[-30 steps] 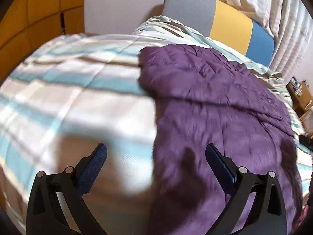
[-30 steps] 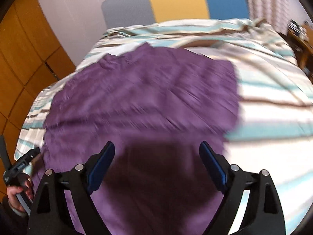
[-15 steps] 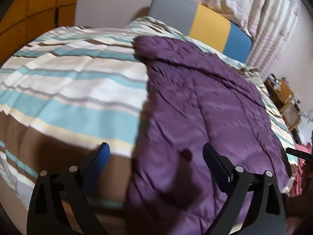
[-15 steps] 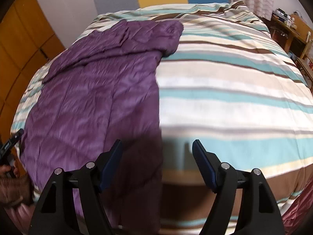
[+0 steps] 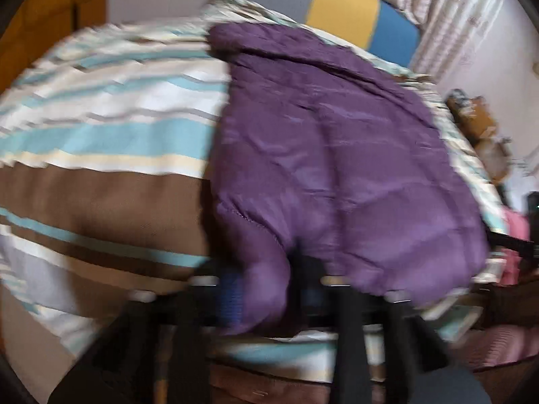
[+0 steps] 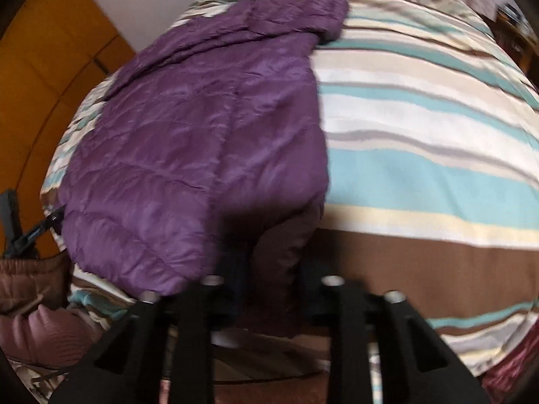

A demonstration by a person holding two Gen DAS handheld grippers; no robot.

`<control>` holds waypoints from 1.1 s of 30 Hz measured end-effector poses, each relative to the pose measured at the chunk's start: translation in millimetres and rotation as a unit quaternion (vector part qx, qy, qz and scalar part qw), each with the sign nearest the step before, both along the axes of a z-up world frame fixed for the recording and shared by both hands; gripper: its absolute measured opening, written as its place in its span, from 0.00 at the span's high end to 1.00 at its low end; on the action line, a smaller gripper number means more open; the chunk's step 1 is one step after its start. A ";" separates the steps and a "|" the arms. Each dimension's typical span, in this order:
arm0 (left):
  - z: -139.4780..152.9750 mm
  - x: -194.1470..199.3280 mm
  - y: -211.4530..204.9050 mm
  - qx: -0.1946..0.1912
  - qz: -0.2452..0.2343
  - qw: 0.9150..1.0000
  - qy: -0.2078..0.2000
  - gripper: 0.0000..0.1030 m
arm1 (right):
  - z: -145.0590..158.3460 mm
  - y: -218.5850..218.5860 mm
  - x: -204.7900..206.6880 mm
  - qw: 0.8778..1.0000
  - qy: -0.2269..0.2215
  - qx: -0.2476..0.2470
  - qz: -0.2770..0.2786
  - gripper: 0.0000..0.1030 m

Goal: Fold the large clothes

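Observation:
A large purple quilted jacket (image 5: 337,155) lies spread lengthwise on a striped bed, its far end bunched near the headboard. My left gripper (image 5: 269,289) is shut on the jacket's near left corner at the bed's front edge. In the right wrist view the same jacket (image 6: 202,141) covers the left half of the bed, and my right gripper (image 6: 274,286) is shut on its near right corner. The other gripper shows at the left edge (image 6: 30,235). Both views are motion-blurred.
The bedspread (image 6: 421,175) has teal, white, cream and brown stripes. A grey, yellow and blue headboard (image 5: 340,10) stands behind. Orange wardrobe panels (image 6: 43,67) are on the left, curtains (image 5: 471,33) and cluttered wooden furniture (image 5: 478,121) on the right.
Both grippers dropped to the bed's near edge and closed from wide open onto the jacket's near corners.

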State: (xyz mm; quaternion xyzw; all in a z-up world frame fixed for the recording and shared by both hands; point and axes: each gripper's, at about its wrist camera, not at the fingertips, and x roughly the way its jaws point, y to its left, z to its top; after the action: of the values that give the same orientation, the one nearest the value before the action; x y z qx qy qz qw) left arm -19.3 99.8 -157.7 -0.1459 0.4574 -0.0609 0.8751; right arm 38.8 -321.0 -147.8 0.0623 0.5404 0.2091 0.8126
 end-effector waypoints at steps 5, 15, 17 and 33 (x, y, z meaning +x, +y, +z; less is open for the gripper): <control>26.9 1.6 -1.0 -0.015 -0.008 0.999 -0.044 0.88 | 14.3 -1.0 7.4 0.999 -0.012 0.041 -0.006 0.91; 82.8 56.9 31.9 -0.063 0.044 0.989 -0.126 0.88 | 58.6 -7.8 58.4 0.988 -0.080 0.121 -0.059 0.92; 86.7 72.0 34.7 -0.067 0.049 0.988 -0.130 0.88 | 62.0 -8.2 71.8 0.986 -0.083 0.132 -0.066 0.92; 67.1 171.4 70.3 -0.093 0.120 0.981 -0.122 0.88 | 20.5 8.2 173.7 0.968 -0.042 0.192 -0.157 0.94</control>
State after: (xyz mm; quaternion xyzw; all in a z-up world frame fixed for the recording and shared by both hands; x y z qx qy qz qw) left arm 152.1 170.2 -90.6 -0.2722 0.3187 -0.0149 0.9078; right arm 212.5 -312.8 -127.3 0.2928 0.4393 0.1815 0.8297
